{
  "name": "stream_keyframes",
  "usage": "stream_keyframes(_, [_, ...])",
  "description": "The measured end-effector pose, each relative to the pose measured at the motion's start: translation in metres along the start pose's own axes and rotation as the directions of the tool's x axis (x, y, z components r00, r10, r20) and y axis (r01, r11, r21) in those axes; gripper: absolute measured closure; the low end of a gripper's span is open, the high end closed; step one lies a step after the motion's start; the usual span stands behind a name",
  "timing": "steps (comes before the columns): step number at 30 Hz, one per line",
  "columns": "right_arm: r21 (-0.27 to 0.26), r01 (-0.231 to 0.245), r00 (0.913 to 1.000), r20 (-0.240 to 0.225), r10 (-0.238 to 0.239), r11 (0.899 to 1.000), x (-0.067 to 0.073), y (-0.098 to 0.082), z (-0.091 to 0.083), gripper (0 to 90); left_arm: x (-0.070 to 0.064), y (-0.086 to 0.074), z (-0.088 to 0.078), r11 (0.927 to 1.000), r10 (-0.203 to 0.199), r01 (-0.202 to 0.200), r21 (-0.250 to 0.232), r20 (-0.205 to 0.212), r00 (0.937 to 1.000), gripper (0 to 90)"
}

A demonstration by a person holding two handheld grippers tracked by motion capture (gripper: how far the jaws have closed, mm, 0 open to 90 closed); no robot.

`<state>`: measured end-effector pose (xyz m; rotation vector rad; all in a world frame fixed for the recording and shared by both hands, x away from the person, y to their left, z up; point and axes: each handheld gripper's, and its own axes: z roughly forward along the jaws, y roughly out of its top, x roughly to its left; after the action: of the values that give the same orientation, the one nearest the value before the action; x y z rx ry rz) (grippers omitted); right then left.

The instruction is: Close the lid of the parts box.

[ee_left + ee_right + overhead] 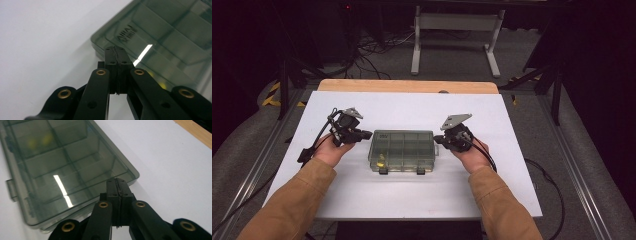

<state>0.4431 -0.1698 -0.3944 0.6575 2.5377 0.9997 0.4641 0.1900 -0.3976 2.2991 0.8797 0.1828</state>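
Table [362, 200]: one white top, carrying everything.
Box [402, 150]: one smoky clear compartment box with its lid down, at table centre; two black latches at its 6 o'clock edge.
Left gripper [364, 135]: at the box's 9 o'clock, hand palm-up beneath it, tips at the box's end; jaws pressed together, gripping nothing.
Right gripper [438, 139]: at 3 o'clock, mirrored pose; jaws likewise together, empty.
Yellow pieces [40, 141]: two, blurred, in one compartment.

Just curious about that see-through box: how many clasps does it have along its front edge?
2. On the near edge of the box, one dark clasp sits toward the left and the other clasp toward the right. More may hide on other sides.
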Motion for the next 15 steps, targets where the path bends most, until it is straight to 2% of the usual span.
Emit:
stream_keyframes(3, [0.012,0.014,0.9996,-0.023,-0.014,1.000,0.008,0.002,-0.003,89.9,-0.006,-0.002,-0.006,0.9995,0.021,-0.021,0.021,0.014,0.9997,89.6])
stream_keyframes(6, [0.018,0.021,0.9992,-0.033,-0.020,1.000,0.013,0.003,-0.005,89.9,-0.010,-0.003,-0.009,0.9993,0.026,-0.027,0.026,0.035,0.9991,89.6])
stream_keyframes(8, [0.031,0.032,0.9979,-0.058,-0.030,0.999,0.020,0.004,-0.007,89.9,-0.017,-0.004,-0.012,0.9983,0.047,-0.049,0.032,0.058,0.9972,89.6])
stream_keyframes(10, [0.034,0.036,0.9976,-0.060,-0.034,0.999,0.022,0.004,-0.008,89.9,-0.018,-0.004,-0.013,0.9973,0.062,-0.064,0.036,0.059,0.9963,89.6])
stream_keyframes(11, [0.039,0.041,0.9974,-0.062,-0.039,0.998,0.024,0.004,-0.008,89.9,-0.021,-0.005,-0.013,0.9979,0.053,-0.055,0.033,0.067,0.9963,89.6])
stream_keyframes(15, [0.054,0.046,0.9967,-0.070,-0.042,0.997,0.029,0.005,-0.009,89.9,-0.022,-0.006,-0.011,0.9961,0.065,-0.070,0.053,0.090,0.9939,89.6])
